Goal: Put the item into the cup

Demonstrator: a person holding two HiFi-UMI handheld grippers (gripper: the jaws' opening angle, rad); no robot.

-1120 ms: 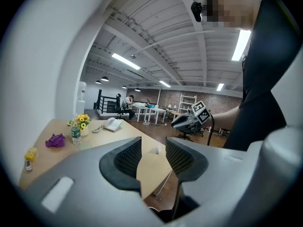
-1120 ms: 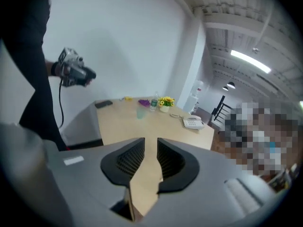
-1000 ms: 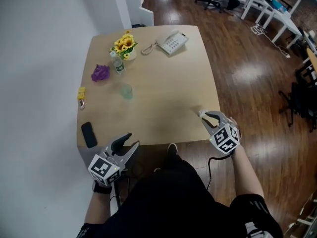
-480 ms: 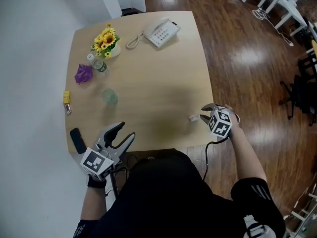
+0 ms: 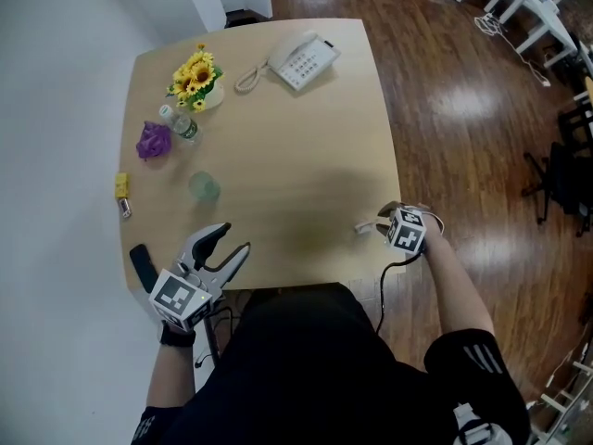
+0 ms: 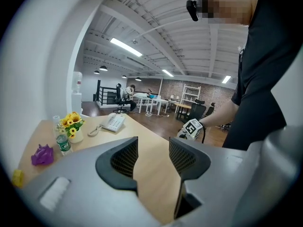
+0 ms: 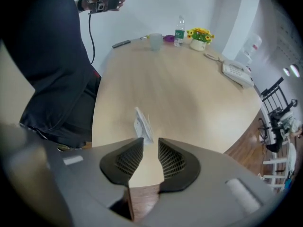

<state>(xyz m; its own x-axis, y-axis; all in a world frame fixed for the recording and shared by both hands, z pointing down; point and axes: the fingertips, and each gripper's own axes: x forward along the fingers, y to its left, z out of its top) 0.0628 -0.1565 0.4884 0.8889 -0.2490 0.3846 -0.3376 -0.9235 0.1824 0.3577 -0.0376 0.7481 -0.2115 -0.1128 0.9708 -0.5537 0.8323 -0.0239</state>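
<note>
The right gripper point(image 7: 150, 144) sits at the near right edge of the pale wooden worktop point(image 5: 296, 128). Its jaws are apart and empty, and the small white paper packet point(image 7: 143, 126) lies just ahead of their tips. The translucent pale green cup point(image 5: 204, 187) stands well apart, toward the left gripper point(image 6: 152, 150), whose jaws are spread on nothing.

Table point(image 5: 306, 146) light tan; sunflowers point(image 5: 195, 72) yellow; phone point(image 5: 302, 60) white; cup point(image 5: 204, 187) pale green; wad point(image 5: 153, 140) purple.

Table point(image 5: 306, 156): light wood, squarish, mid-frame.
Top: white telephone point(image 5: 303, 60).
Upper left: sunflower pot point(image 5: 196, 74), bottle point(image 5: 182, 125), purple lump point(image 5: 153, 140).
Left edge: yellow item point(image 5: 121, 184), flat black object point(image 5: 141, 265).
Left-centre: cup point(image 5: 204, 187).
Lower right: white packet point(image 5: 363, 227).
</note>
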